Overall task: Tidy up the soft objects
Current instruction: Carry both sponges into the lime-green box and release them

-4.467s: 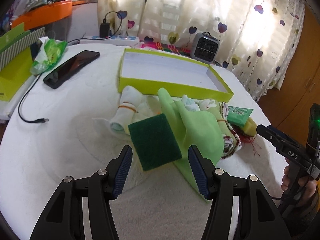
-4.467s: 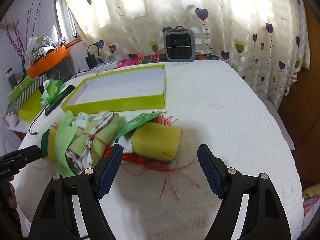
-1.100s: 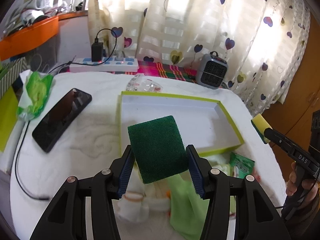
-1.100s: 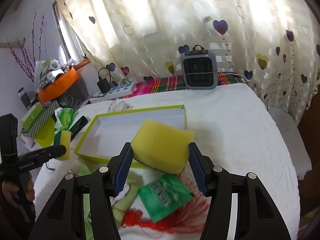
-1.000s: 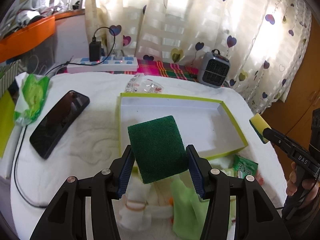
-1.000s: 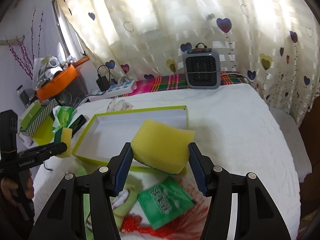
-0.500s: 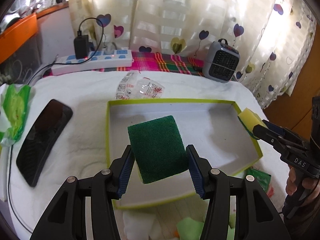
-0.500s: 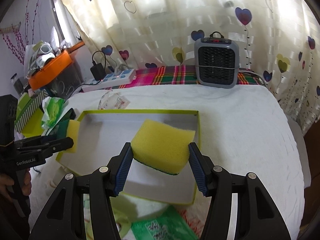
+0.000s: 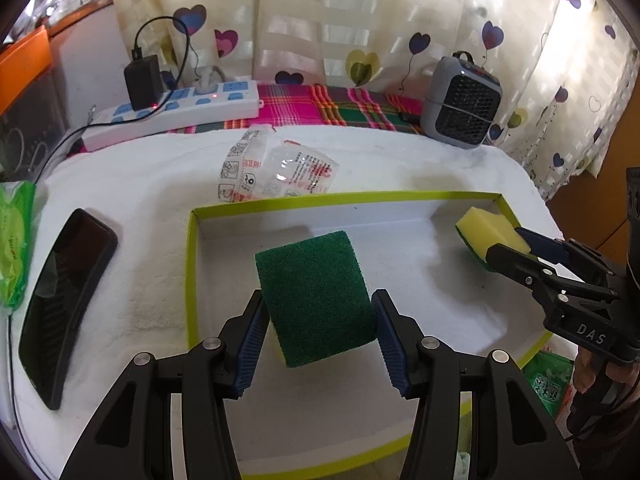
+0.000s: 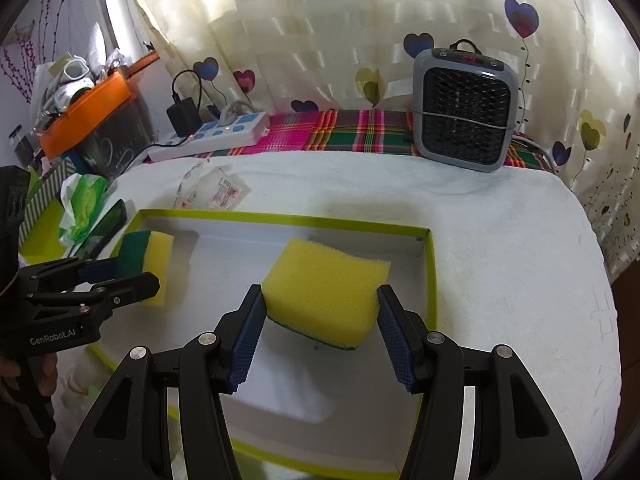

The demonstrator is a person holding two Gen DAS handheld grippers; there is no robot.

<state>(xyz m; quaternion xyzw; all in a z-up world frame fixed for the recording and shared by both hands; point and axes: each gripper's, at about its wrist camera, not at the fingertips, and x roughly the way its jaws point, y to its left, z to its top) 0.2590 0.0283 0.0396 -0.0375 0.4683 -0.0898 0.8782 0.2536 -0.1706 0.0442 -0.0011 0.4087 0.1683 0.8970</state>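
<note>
My left gripper (image 9: 318,334) is shut on a sponge (image 9: 316,296), green scouring face up, held above the left part of the shallow lime-edged box (image 9: 192,264). My right gripper (image 10: 320,330) is shut on a second sponge (image 10: 326,286), yellow foam face up, over the box's (image 10: 430,280) right part. Each gripper shows in the other's view: the right one (image 9: 508,246) with its yellow sponge (image 9: 482,226) at the box's right end, the left one (image 10: 132,274) with its sponge (image 10: 150,260) at the left end. Neither sponge touches the box floor.
A black phone (image 9: 66,296) and a green packet (image 9: 14,240) lie left of the box. Behind it are a clear plastic wrapper (image 9: 276,170), a power strip (image 9: 176,112) and a small grey heater (image 10: 464,114). A green sachet (image 9: 548,384) lies near the box's front right corner.
Both grippers have carried their sponges forward and lower, from short of the box to over its inside. The pile of cloths has slid out of sight below the frames.
</note>
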